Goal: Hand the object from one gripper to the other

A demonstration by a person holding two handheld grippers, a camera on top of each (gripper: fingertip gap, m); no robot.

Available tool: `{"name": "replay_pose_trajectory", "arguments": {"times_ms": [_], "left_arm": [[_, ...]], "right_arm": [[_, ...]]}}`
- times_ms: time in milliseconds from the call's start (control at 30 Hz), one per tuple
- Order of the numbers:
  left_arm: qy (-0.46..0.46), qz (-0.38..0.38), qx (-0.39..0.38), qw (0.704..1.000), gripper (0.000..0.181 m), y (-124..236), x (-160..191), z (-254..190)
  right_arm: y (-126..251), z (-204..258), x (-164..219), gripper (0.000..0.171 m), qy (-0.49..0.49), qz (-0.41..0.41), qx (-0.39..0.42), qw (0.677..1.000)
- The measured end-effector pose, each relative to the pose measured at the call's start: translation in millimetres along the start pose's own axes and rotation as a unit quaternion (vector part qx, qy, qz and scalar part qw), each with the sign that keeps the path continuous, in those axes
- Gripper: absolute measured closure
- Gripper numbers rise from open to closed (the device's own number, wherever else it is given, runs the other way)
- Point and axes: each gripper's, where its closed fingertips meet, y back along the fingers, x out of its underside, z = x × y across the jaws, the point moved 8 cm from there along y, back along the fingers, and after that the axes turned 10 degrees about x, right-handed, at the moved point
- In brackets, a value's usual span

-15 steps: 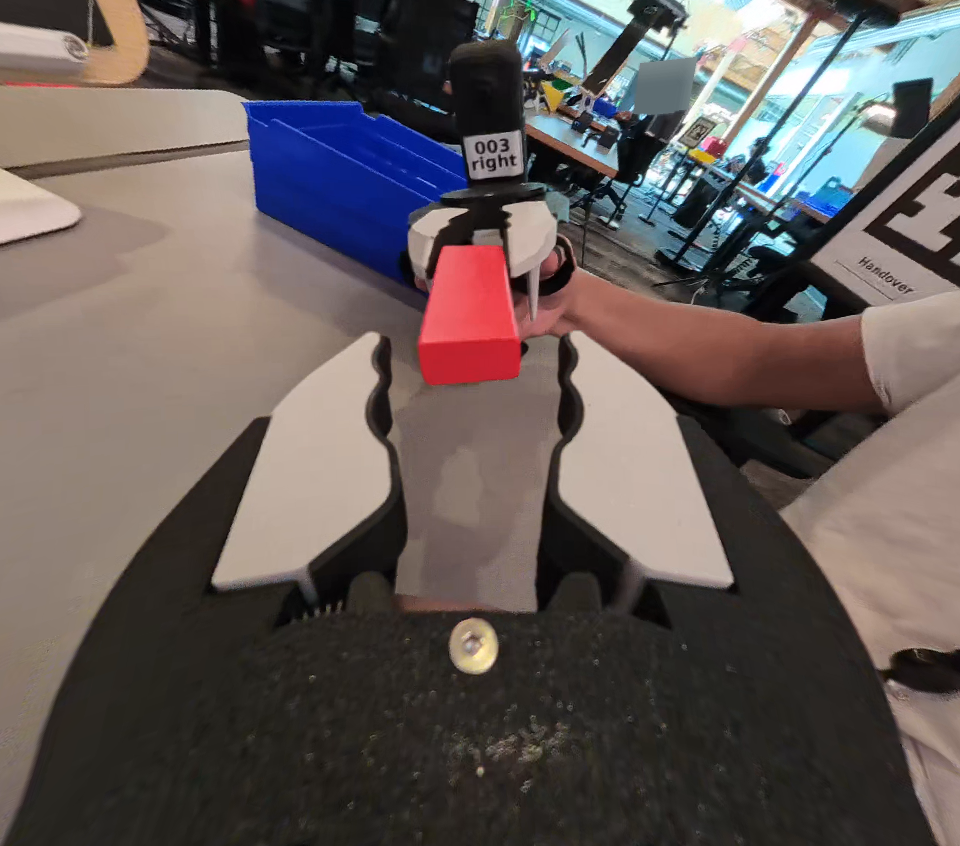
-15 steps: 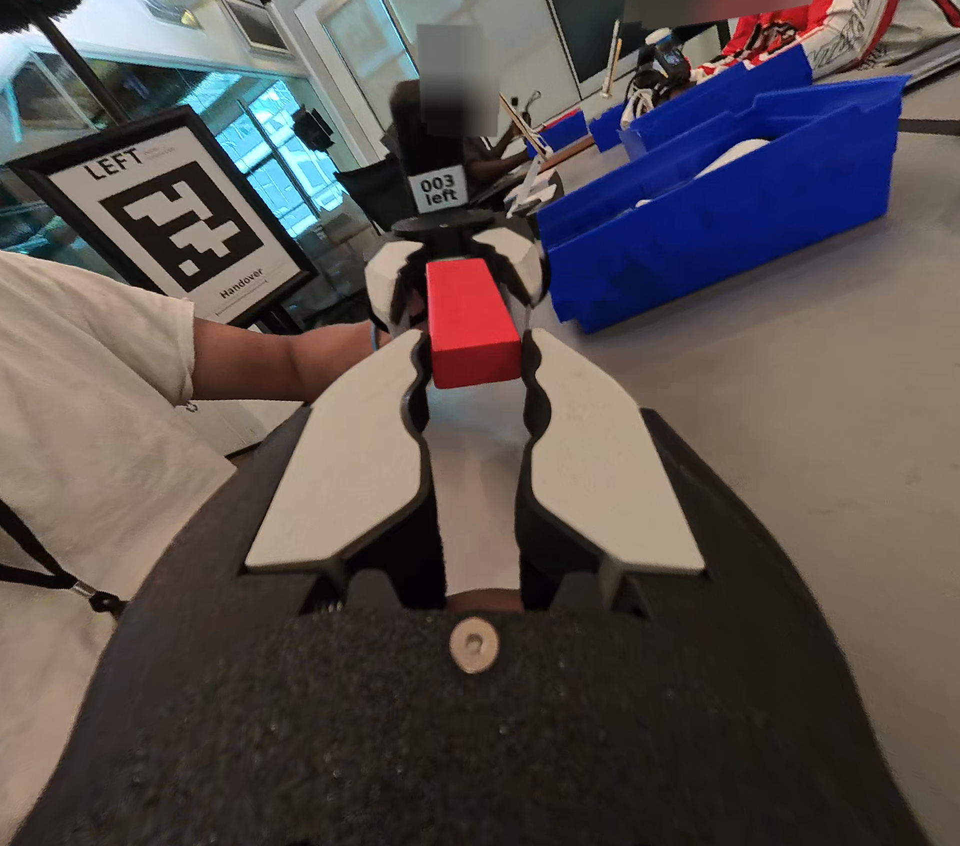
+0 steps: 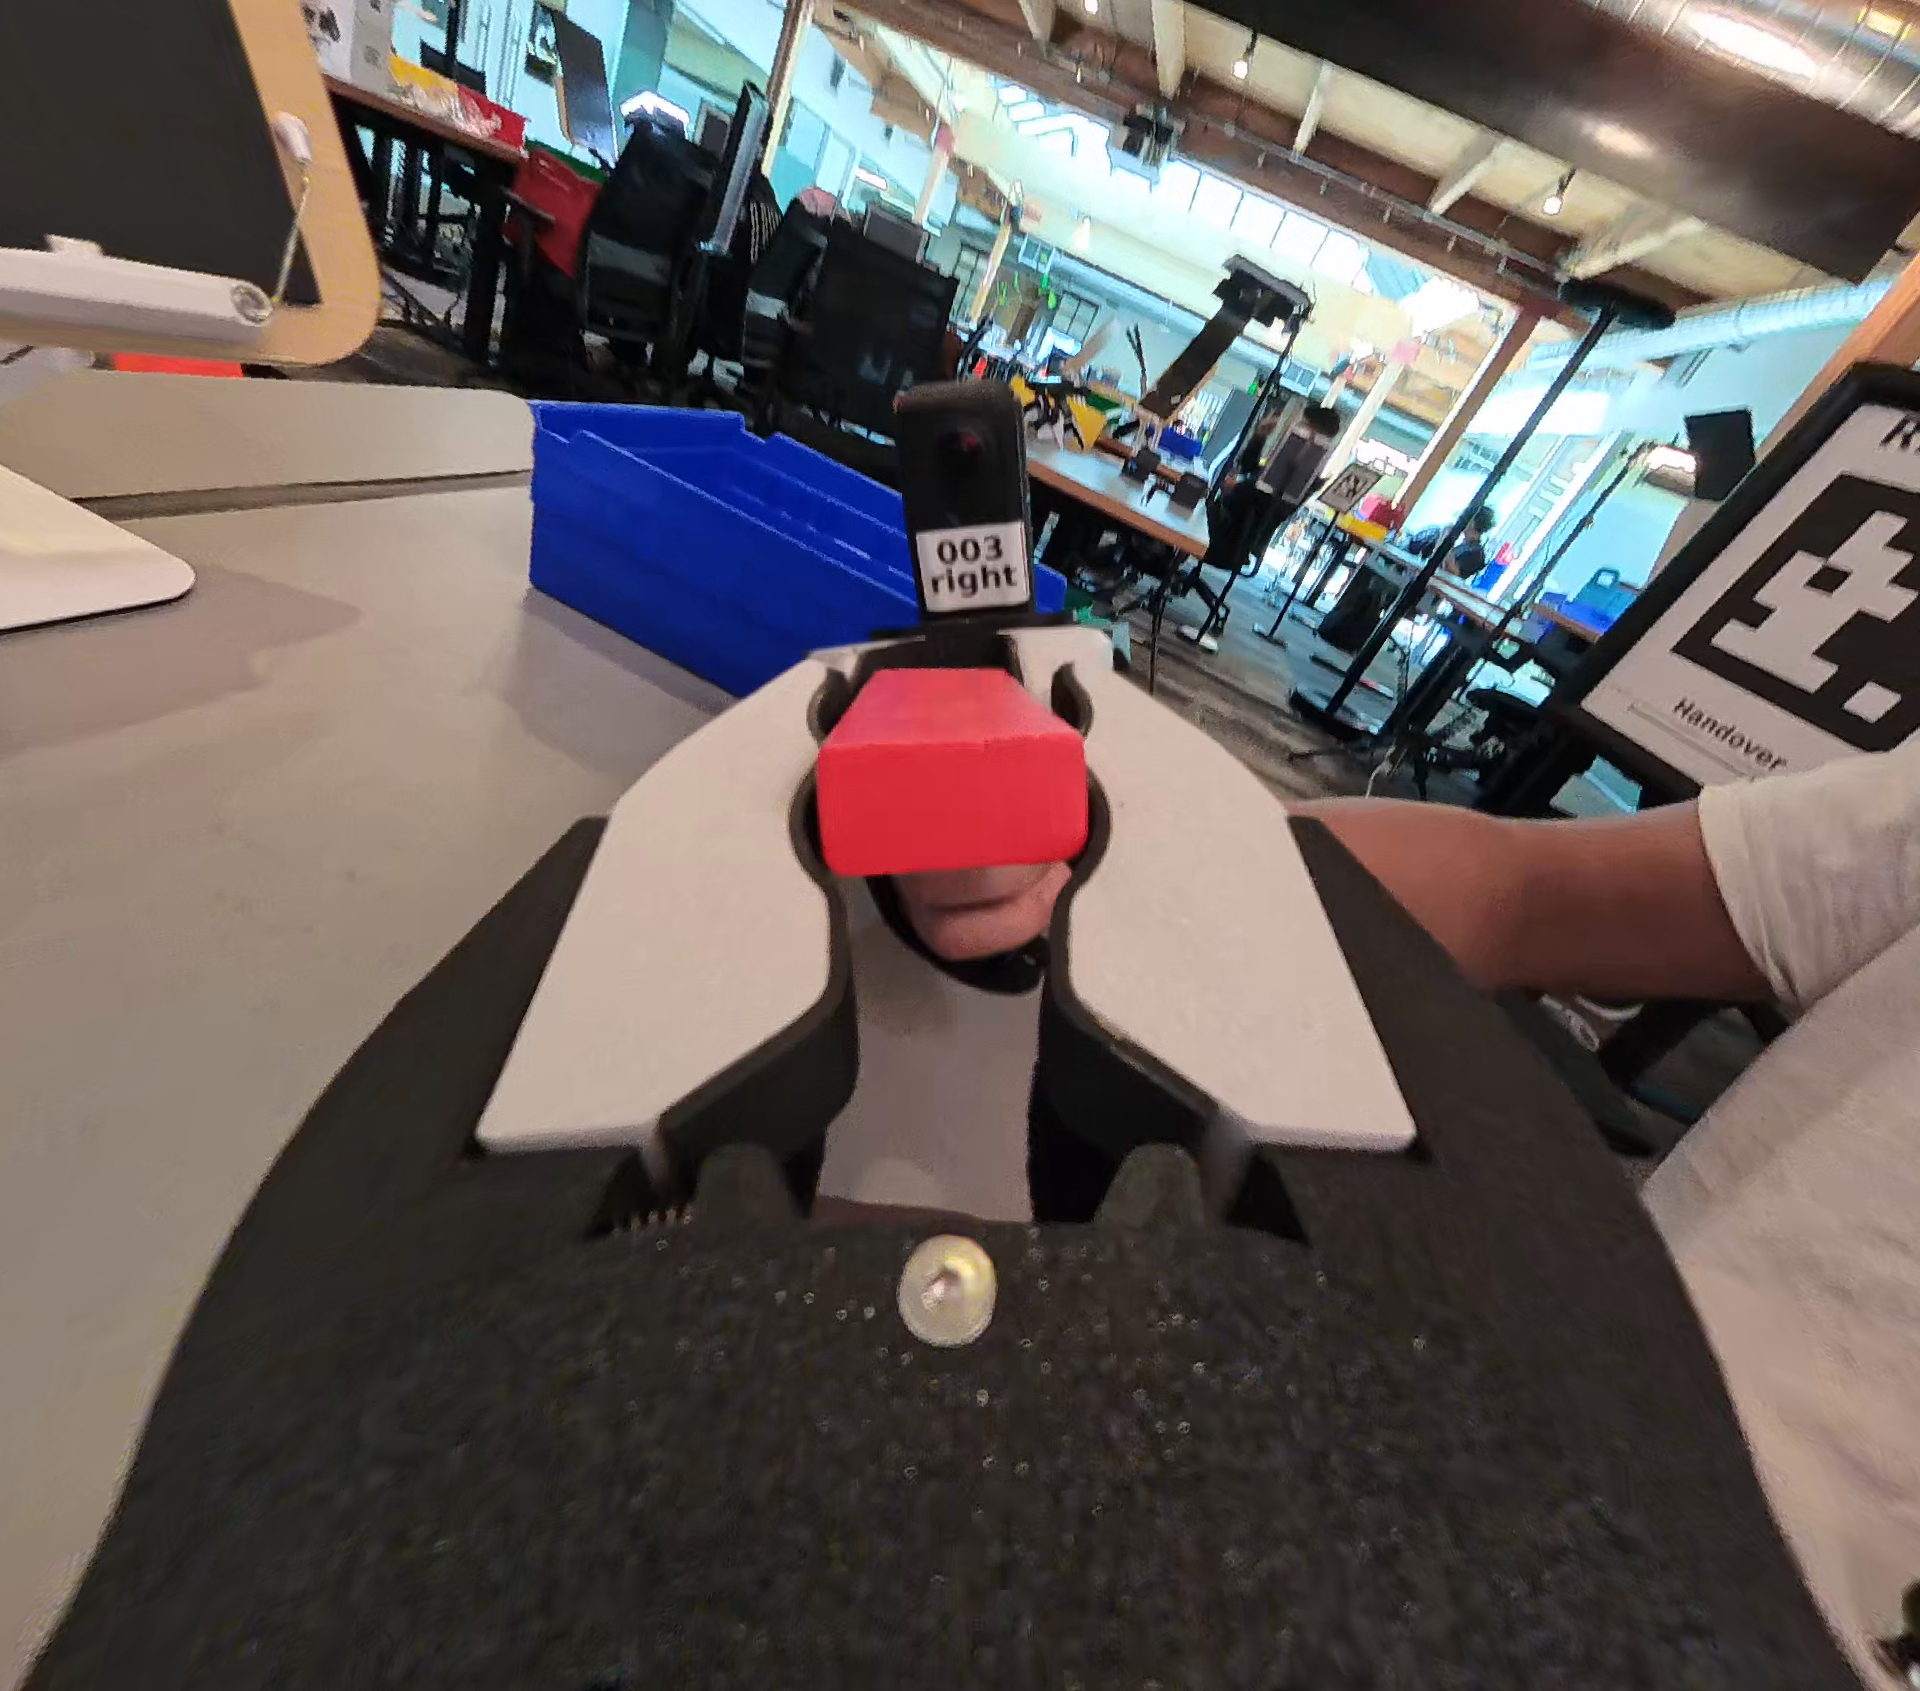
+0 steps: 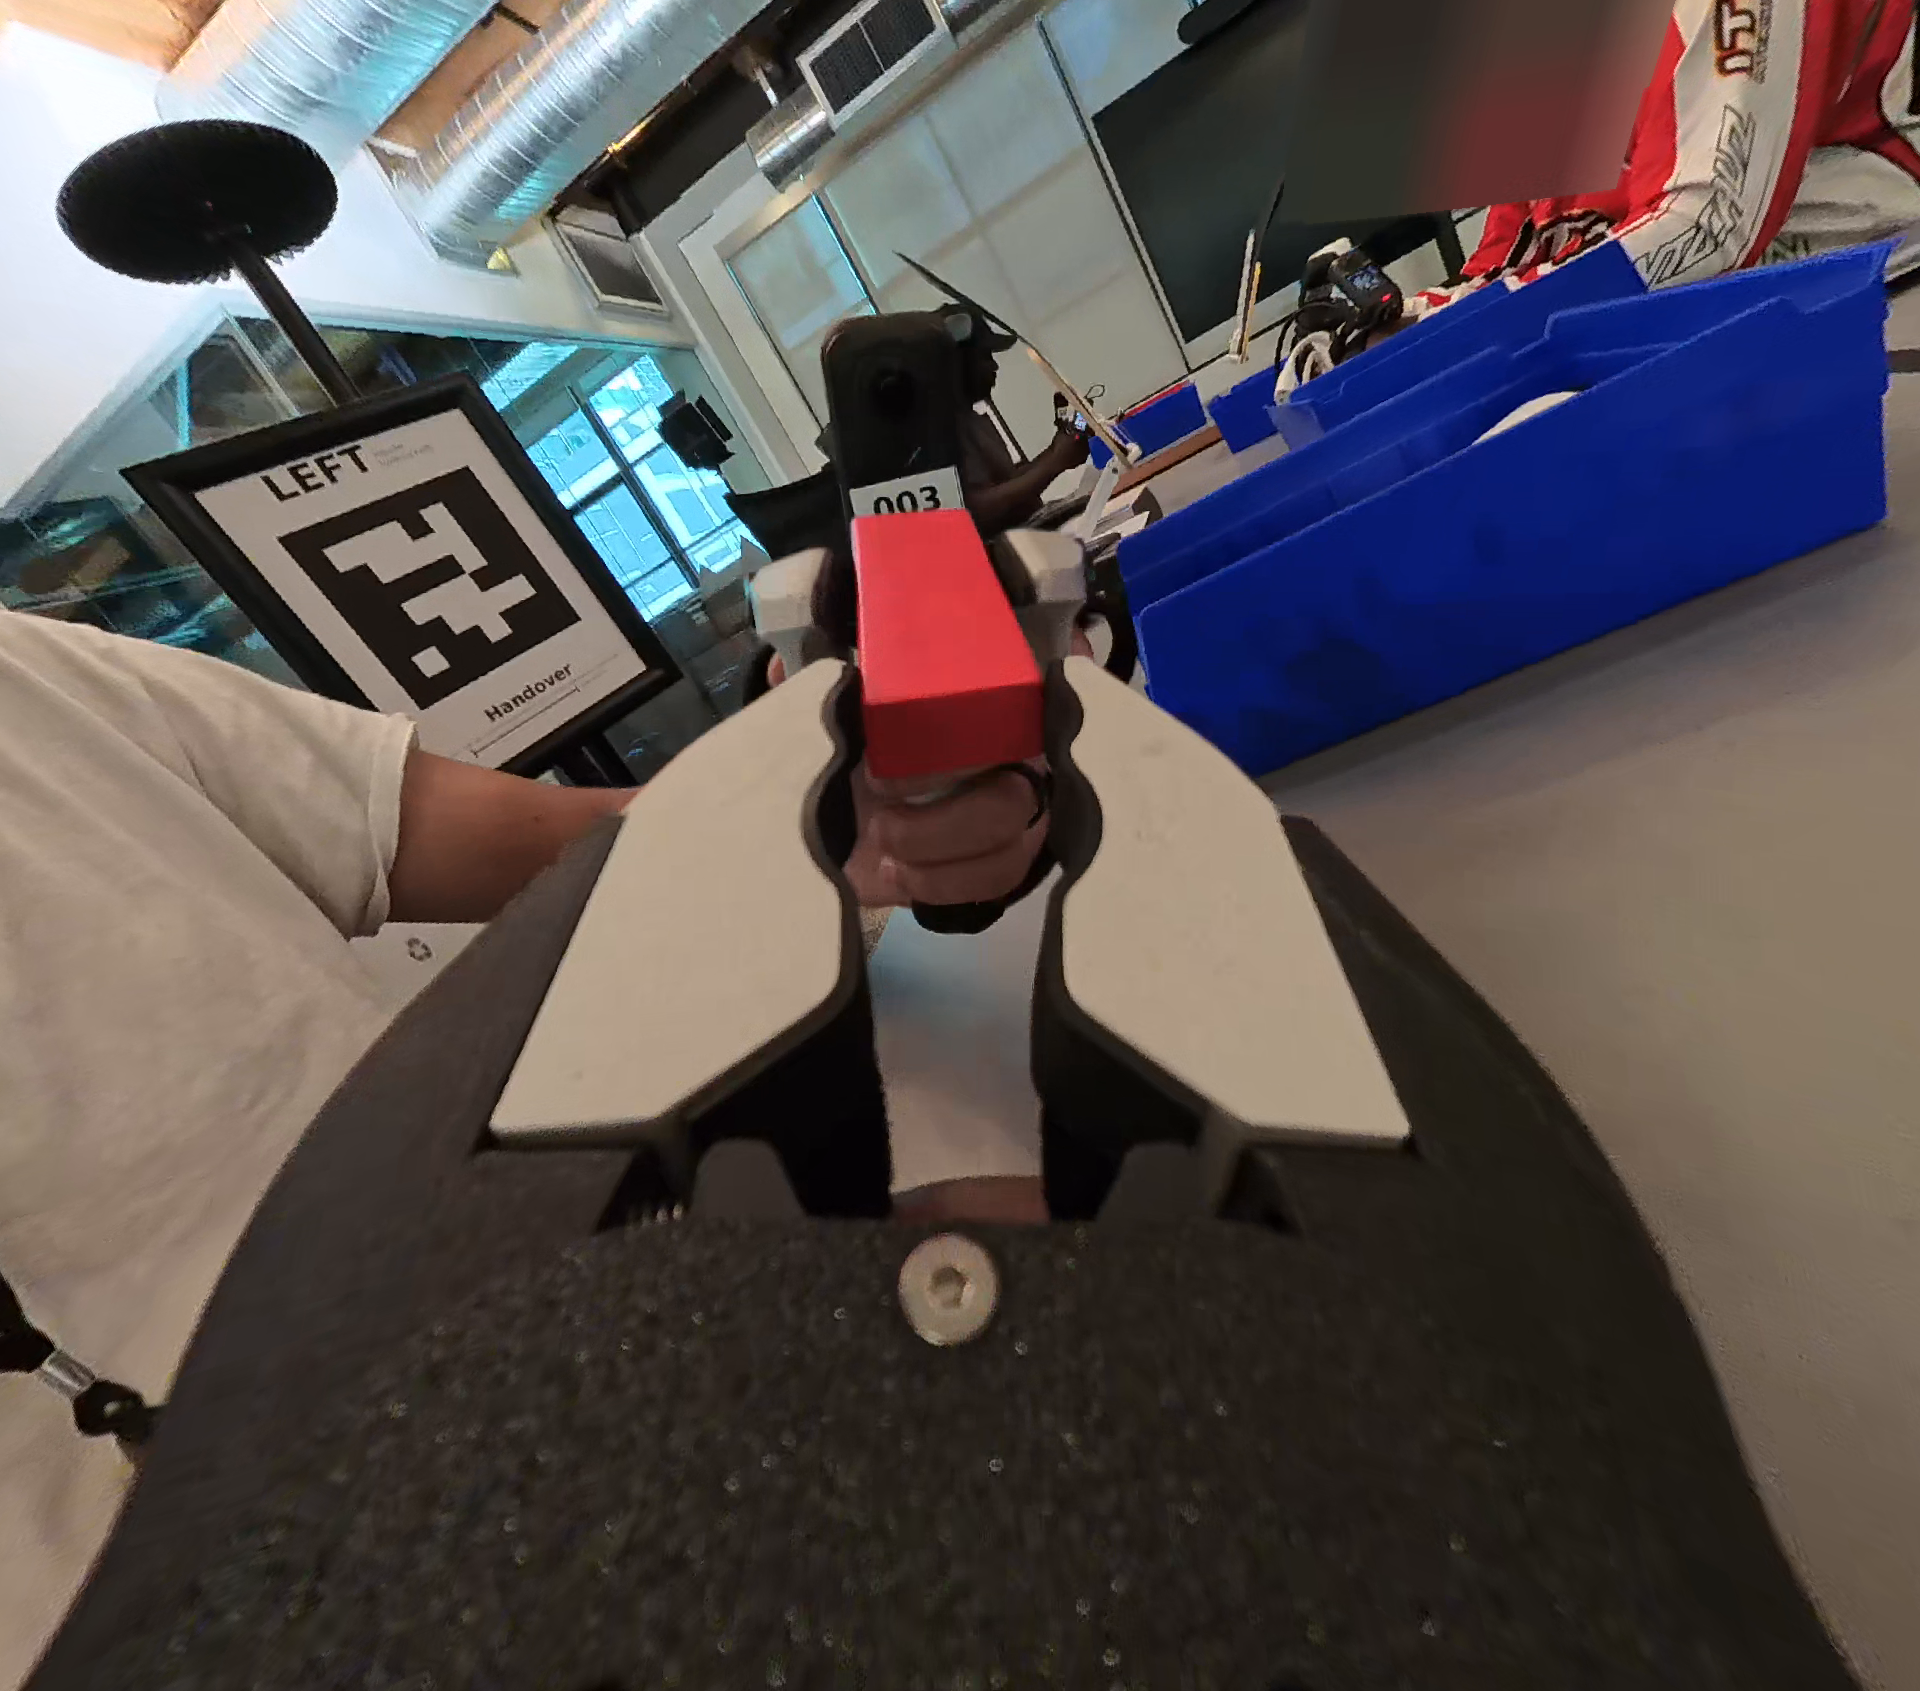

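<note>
A red rectangular block is held in the air above the grey table, between both grippers, which face each other. My left gripper has its fingers against both sides of the block's near end. My right gripper is shut on the block's other end. In the right wrist view the left gripper shows just behind the block. In the left wrist view the right gripper is mostly hidden behind the block and my fingers. A hand shows under the block in both views.
A blue plastic bin stands on the table just beyond the grippers, and it also shows in the right wrist view. A framed black-and-white marker sign stands off the table edge. The person's forearm reaches in from the side. The tips of both grippers are at nearly the same place.
The grippers have come together. The block, which was ahead of my open left fingers, now sits between them, and the left fingers have narrowed onto it. The right gripper keeps its grip.
</note>
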Motion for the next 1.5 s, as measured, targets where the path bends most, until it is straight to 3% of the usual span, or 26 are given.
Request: {"name": "replay_pose_trajectory", "arguments": {"times_ms": [167, 300, 367, 433, 500, 567, 733, 867, 1167, 1233, 1300, 1367, 1500], "left_arm": [[-0.008, 0.023, -0.017, 1.000, 0.144, 2.0, -1.5, 2.8], [-0.106, 0.079, -0.102, 0.986, 0.144, 11.8, -9.2, 5.7], [-0.209, 0.148, -0.159, 0.954, 0.144, 15.9, -9.1, 4.0], [-0.321, 0.226, -0.215, 0.894, 0.144, 16.4, -4.4, 0.7], [-0.406, 0.284, -0.243, 0.834, 0.143, 13.3, 2.7, -3.4], [-0.453, 0.318, -0.252, 0.794, 0.143, 8.2, 10.1, -6.0], [-0.501, 0.361, -0.253, 0.745, 0.143, -3.6, 24.9, -9.5], [-0.536, 0.367, -0.251, 0.717, 0.143, -12.8, 31.2, -17.6], [-0.544, 0.375, -0.237, 0.712, 0.143, -19.8, 41.0, -21.8], [-0.548, 0.356, -0.246, 0.715, 0.123, -18.1, 40.5, -21.3], [-0.532, 0.350, -0.256, 0.727, 0.118, -13.3, 37.0, -20.0], [-0.487, 0.349, -0.252, 0.760, 0.116, -7.4, 32.4, -16.1], [-0.365, 0.297, -0.166, 0.866, 0.118, -1.0, 23.1, -17.2]], "right_arm": [[-1.4, -4.6, 3.9, 0.137, -0.016, -0.001, 0.016, 1.000], [4.6, -13.7, 0.4, 0.100, -0.013, 0.041, 0.086, 0.995], [6.4, -15.0, -3.9, 0.080, -0.010, 0.080, 0.133, 0.988], [2.0, -11.5, -3.5, 0.063, -0.029, 0.140, 0.159, 0.977], [-6.4, -2.3, -6.2, 0.058, -0.034, 0.141, 0.165, 0.976], [-16.8, 7.7, -6.3, 0.058, -0.013, 0.138, 0.172, 0.975], [-36.9, 20.2, 6.8, 0.055, 0.101, 0.188, 0.218, 0.952], [-38.5, 17.3, 10.6, 0.055, 0.086, 0.190, 0.214, 0.954], [-34.4, 13.1, 17.3, 0.067, 0.094, 0.219, 0.166, 0.957], [-31.4, 7.3, 18.7, 0.067, 0.094, 0.221, 0.176, 0.955], [-25.1, 1.4, 16.3, 0.067, 0.076, 0.212, 0.171, 0.959], [-16.4, -2.2, 11.8, 0.067, 0.037, 0.193, 0.140, 0.970], [0.2, -0.8, -0.9, 0.067, -0.121, 0.118, -0.009, 0.986]]}}
